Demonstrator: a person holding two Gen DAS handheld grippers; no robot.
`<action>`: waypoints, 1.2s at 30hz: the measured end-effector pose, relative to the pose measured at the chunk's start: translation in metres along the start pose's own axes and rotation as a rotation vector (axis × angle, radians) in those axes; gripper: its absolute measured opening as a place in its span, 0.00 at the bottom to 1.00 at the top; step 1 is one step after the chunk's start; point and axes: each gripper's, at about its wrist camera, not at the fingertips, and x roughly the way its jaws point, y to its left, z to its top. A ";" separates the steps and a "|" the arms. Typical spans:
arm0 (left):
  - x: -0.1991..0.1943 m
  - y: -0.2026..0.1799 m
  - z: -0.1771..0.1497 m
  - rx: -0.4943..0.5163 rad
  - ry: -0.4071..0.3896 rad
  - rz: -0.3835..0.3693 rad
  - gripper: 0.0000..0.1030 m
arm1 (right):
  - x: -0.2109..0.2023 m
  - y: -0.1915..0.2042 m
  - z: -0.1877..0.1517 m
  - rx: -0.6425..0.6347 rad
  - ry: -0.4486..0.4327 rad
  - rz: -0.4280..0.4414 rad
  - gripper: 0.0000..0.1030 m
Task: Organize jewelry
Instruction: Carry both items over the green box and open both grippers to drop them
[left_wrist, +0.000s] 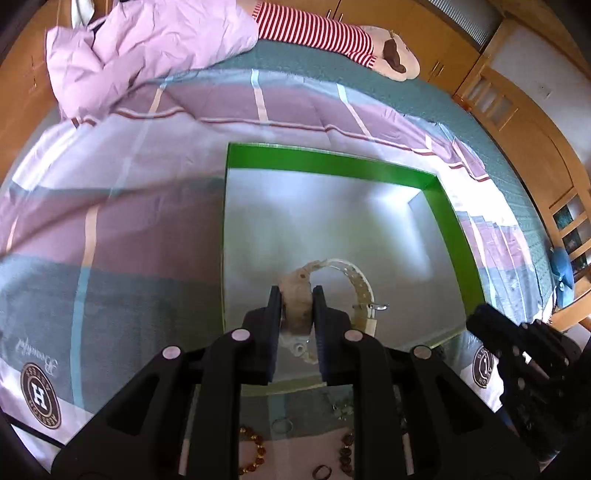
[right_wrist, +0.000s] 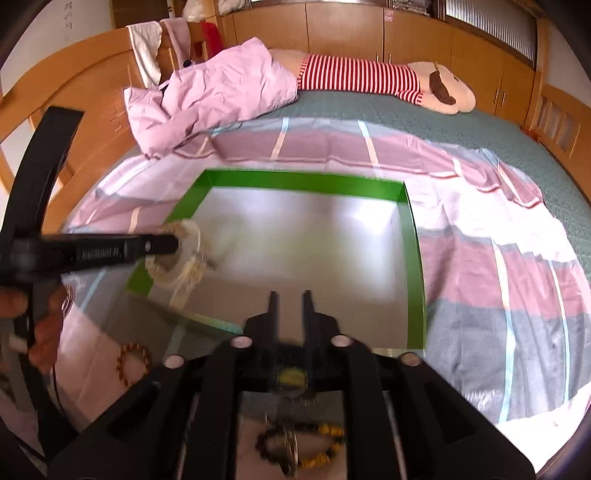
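Wooden wardrobes ring a bed (left_wrist: 110, 229) spread with a pink, grey and white patchwork sheet, a crumpled lilac duvet (right_wrist: 207, 96) and a striped plush doll (right_wrist: 388, 79) lying far ahead of both tongs. Directly ahead of them on the sheet sits a shallow green-walled box (left_wrist: 454, 221) with a pale, bare floor. The left tongs (left_wrist: 295, 295) are pinching a cream wristwatch (left_wrist: 295, 306) by its case, its perforated strap looping forward and to their right, buckle hanging free; from the right wrist view the watch is held above the box's near-left corner, clear of the floor as far as I can tell. The right tongs (right_wrist: 289, 295) stand slightly spread with nothing between the tips, hovering over the box's near edge. Behind and below the tongs, outside the box, more pieces wait on the sheet — an amber bead bracelet (left_wrist: 255, 450), a small metal ring (left_wrist: 282, 426), and, blurred under the right tongs, a dark-and-yellow bead bracelet (right_wrist: 317, 443). The step in hand looks like carrying the watch into the box. Next it wants lowering until the strap rests on the floor, then a gentle spreading of the tongs — lifting away straight so the buckle does not snag.
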 end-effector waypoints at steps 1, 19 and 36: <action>-0.003 0.001 -0.001 0.000 -0.004 -0.004 0.17 | -0.002 -0.002 -0.010 -0.013 0.014 -0.013 0.45; -0.041 0.004 -0.010 -0.016 -0.136 -0.035 0.17 | 0.001 -0.004 -0.033 0.031 0.012 0.107 0.02; -0.038 -0.002 -0.021 -0.015 -0.059 -0.098 0.35 | -0.025 -0.024 -0.024 0.125 -0.058 0.031 0.49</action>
